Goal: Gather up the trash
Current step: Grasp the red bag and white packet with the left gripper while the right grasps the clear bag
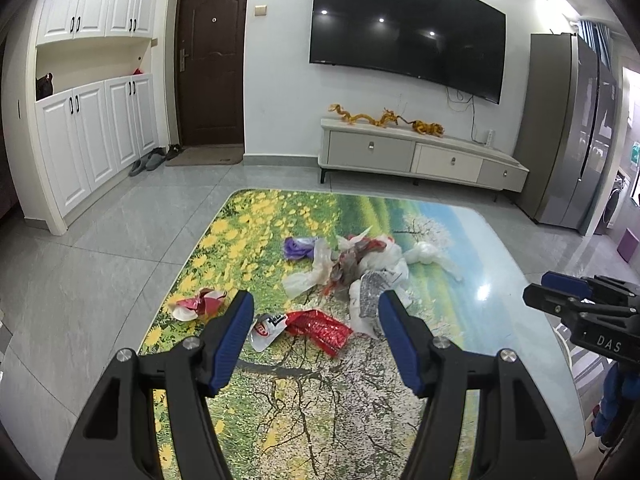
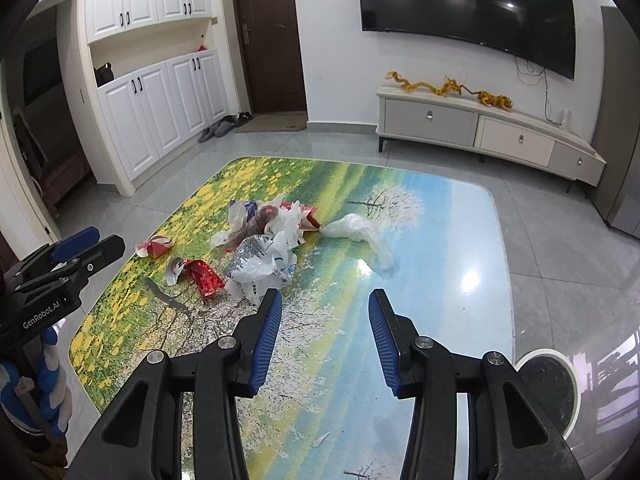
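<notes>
Home living room: wall-mounted TV (image 1: 404, 28), TV cabinet (image 1: 420, 152), entrance door (image 1: 212, 60), white cupboards (image 1: 96, 136), slippers (image 1: 148, 160).

My left camera looks forward along my fingers (image 1: 236, 332), high over the near end of the bench (image 1: 500, 264) and tilted down, facing the wall with the television (image 1: 404, 28) and the door (image 1: 212, 60). My right camera sits further right, equally raised, facing the same wall, with a bin (image 2: 548, 392) close at its lower right. Both share the litter pile (image 1: 360, 268) mid-bench, the television cabinet (image 2: 480, 128), and each catches the other gripper at its edge.
</notes>
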`<state>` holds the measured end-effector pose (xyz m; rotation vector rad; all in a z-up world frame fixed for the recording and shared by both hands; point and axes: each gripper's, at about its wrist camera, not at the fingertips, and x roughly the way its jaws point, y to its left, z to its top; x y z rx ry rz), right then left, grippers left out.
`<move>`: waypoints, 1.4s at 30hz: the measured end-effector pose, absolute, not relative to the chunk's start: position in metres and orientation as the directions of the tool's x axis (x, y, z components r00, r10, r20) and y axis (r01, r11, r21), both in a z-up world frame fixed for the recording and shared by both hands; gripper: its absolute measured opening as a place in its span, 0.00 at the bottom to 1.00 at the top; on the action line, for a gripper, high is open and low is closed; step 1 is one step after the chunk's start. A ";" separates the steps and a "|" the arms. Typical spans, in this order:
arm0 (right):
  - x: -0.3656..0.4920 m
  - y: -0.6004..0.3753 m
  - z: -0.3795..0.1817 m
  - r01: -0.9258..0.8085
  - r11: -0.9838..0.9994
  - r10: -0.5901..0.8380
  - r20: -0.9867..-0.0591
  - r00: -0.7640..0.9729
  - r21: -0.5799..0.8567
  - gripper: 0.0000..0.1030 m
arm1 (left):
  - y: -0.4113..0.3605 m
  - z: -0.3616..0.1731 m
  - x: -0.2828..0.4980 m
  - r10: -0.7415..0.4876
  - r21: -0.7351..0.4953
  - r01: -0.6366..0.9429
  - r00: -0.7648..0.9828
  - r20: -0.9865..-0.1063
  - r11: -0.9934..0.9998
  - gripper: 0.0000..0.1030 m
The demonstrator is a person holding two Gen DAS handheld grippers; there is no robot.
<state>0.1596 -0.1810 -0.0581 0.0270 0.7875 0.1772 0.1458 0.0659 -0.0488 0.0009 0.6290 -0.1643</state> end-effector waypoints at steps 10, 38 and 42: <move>0.189 -0.187 -0.083 -0.156 0.983 0.177 -0.740 0.649 0.098 0.49 | 0.110 -0.099 0.170 -0.225 -0.106 0.208 0.712 -0.665 0.972 0.61; 0.334 -0.194 -0.157 -0.288 0.952 0.247 -0.803 0.542 0.098 0.16 | 0.086 -0.156 0.261 -0.410 -0.175 0.476 0.450 -0.793 0.862 0.33; 0.310 -0.205 -0.150 -0.272 0.955 0.256 -0.787 0.562 0.116 0.12 | 0.083 -0.155 0.247 -0.416 -0.185 0.470 0.454 -0.788 0.863 0.14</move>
